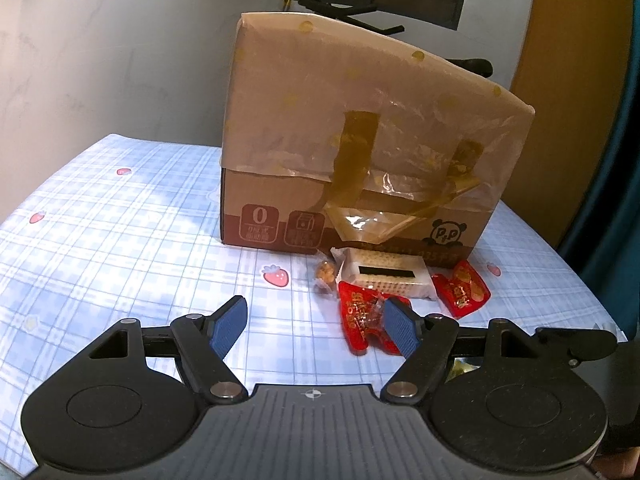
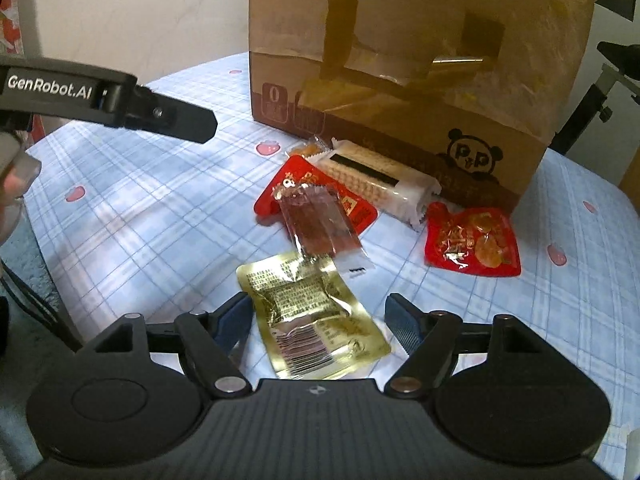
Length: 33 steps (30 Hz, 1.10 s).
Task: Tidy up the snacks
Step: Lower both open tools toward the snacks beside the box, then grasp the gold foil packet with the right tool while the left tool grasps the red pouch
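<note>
Several snacks lie on the blue plaid tablecloth (image 2: 140,220) in front of a tall cardboard box (image 2: 400,60). A gold foil packet (image 2: 316,320) lies flat between the fingers of my right gripper (image 2: 320,322). The gripper is open, and its right pad stands clear of the packet. Beyond the gold packet, a clear-wrapped brown bar (image 2: 320,224) rests on a red packet (image 2: 300,180). A white cracker pack (image 2: 376,184), a second red packet (image 2: 472,240) and a small orange snack (image 2: 308,148) lie by the box. My left gripper (image 1: 316,326) hangs open and empty over the cloth beside the red packet (image 1: 358,316).
The box (image 1: 360,140) is wrapped in plastic film and brown tape and blocks the far side. My left gripper's finger (image 2: 192,120) reaches in from the upper left of the right wrist view. The table edge (image 2: 44,248) falls away on the left. A wall stands behind.
</note>
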Tool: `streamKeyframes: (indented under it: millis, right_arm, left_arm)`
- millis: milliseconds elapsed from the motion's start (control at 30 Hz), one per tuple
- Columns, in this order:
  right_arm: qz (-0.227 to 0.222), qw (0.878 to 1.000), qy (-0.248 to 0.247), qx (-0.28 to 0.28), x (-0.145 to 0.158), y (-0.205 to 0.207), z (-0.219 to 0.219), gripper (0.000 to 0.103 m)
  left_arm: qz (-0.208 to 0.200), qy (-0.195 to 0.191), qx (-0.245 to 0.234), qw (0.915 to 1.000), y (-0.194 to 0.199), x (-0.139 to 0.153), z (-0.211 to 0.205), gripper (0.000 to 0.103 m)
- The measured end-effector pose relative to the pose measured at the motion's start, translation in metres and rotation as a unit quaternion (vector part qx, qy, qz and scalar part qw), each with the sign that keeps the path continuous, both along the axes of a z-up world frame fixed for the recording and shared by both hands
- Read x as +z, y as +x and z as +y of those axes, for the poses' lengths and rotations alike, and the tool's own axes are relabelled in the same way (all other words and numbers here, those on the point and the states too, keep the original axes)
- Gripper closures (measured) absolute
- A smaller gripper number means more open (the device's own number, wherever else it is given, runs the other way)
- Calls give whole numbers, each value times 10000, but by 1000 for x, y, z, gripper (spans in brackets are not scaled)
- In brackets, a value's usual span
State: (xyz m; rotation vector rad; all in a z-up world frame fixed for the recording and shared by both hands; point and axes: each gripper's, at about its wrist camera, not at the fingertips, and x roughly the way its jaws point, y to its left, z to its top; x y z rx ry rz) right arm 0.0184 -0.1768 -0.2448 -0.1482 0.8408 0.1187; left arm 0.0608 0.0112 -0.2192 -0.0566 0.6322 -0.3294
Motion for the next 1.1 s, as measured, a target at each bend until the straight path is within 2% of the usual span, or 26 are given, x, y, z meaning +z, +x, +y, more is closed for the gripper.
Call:
streamKeyframes:
  millis: [67,500,633,733,933,1100]
  right_arm:
    - [-36,9998,167,-69,-1,1,-3,39]
    - [-494,9955,597,-553,7,-11,-17,50]
    - [-459,9947,689,-608,7,-10,-20,50]
    - [-398,9951,657,-618,2,-8,-19,45]
    - [-395,9972,374,-514,0,-8,-11,42]
    - [-431,9973,297,-505,1,-10,-10,46]
  left_arm:
    - [9,19,-8,10000,0,-1,-2,26]
    - [182,75,7,9998,3,-11,-3,26]
    - [222,102,19,9997,4,-14,-5,26]
    - [245,137,14,9996,4,-16,-6,26]
    - [291,161,7,9994,5,-18,-7,26]
    - [286,169,10,9994,5,-19,-9,26]
